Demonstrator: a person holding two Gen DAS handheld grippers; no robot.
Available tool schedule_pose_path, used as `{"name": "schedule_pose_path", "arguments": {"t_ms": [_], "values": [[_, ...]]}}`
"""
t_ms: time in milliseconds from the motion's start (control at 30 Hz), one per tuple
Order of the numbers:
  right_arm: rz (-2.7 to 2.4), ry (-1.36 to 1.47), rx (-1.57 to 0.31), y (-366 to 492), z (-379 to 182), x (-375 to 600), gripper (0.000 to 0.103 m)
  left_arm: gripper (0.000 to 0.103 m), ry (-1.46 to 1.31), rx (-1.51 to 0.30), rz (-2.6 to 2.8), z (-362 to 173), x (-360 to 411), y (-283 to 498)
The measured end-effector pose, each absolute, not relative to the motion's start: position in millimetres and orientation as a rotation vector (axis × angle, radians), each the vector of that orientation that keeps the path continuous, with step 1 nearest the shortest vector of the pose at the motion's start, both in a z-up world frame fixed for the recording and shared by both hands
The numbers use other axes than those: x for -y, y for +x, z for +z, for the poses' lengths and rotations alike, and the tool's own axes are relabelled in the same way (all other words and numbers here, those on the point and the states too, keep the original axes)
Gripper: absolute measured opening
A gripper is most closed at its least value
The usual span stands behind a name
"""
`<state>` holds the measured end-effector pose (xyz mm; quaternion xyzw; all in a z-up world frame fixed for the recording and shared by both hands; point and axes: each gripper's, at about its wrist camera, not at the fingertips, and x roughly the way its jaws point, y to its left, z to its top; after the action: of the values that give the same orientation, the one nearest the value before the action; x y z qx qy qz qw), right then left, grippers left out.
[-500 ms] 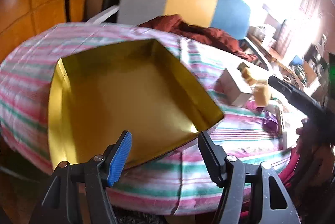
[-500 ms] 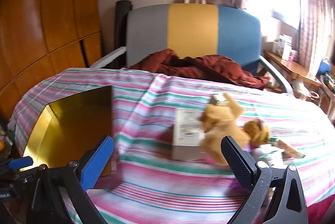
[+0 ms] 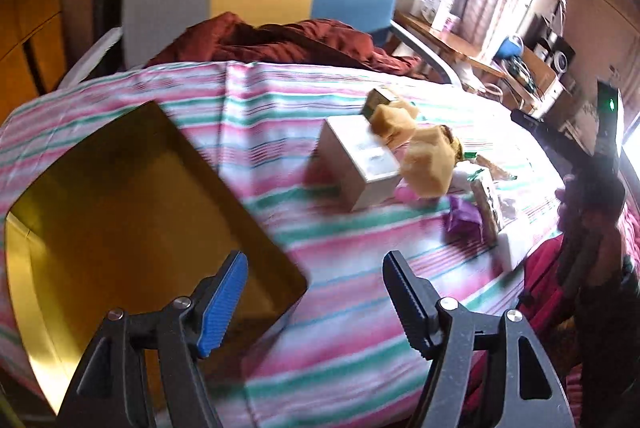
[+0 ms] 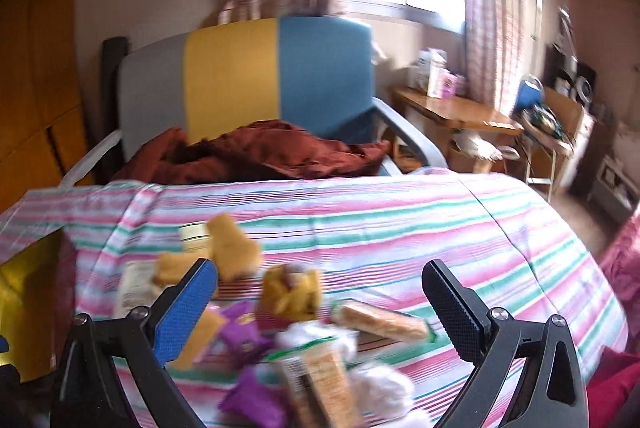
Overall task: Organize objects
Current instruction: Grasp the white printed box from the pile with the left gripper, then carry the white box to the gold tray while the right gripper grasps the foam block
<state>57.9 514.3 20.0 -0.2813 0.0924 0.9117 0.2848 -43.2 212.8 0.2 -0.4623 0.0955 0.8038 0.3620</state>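
Observation:
An empty gold box [image 3: 120, 212] lies open on the striped tablecloth [image 3: 280, 100] at the left; its corner shows in the right wrist view [image 4: 24, 288]. My left gripper [image 3: 316, 292] is open and empty over the box's near right corner. To the right lie a white carton [image 3: 360, 164], a tan plush toy [image 3: 424, 160] and purple wrappers [image 3: 464, 216]. My right gripper [image 4: 320, 304] is open and empty above the pile: the plush toy [image 4: 232, 248], a snack bar [image 4: 380, 320], purple packets [image 4: 244, 344]. The right gripper also shows at the left wrist view's right edge [image 3: 560, 144].
A grey, yellow and blue chair [image 4: 248, 76] with a dark red cloth [image 4: 260, 152] stands behind the table. A wooden desk [image 4: 460, 112] with clutter stands at the right under the window. Wooden cabinets [image 3: 36, 12] stand at the left.
Both grippers have swung to the right. The gold box has slid to the left in both views, and the pile of snacks now sits right under my right gripper.

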Motion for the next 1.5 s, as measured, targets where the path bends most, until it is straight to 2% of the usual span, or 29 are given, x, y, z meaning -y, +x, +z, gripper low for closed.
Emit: {"name": "schedule_pose_path", "arguments": {"t_ms": [200, 600, 800, 867, 1067, 1500], "values": [[2.414, -0.787, -0.504, 67.5, 3.0, -550.4, 0.103, 0.071, -1.233, -0.304, 2.057, -5.8, -268.7, -74.2], [2.47, -0.767, -0.632, 75.3, 5.2, -554.4, 0.103, 0.071, -1.389, -0.284, 1.975, -41.7, -343.7, -126.4], [2.488, -0.805, -0.603, 70.4, 4.7, -548.6, 0.103, 0.07, -1.451, -0.303, 1.929, -62.8, -366.1, -134.9], [2.494, -0.819, -0.593, 68.8, 4.2, -546.7, 0.103, 0.07, -1.461, -0.279, 1.911, -68.9, -365.6, -137.0], [2.519, -0.875, -0.565, 61.8, 0.5, -539.9, 0.103, 0.055, -1.369, -0.265, 1.955, -58.9, -341.8, -130.7], [2.573, -1.008, -0.509, 45.4, -12.5, -521.4, 0.103, 0.055, -1.268, -0.191, 1.963, -29.8, -279.2, -93.4]]}}
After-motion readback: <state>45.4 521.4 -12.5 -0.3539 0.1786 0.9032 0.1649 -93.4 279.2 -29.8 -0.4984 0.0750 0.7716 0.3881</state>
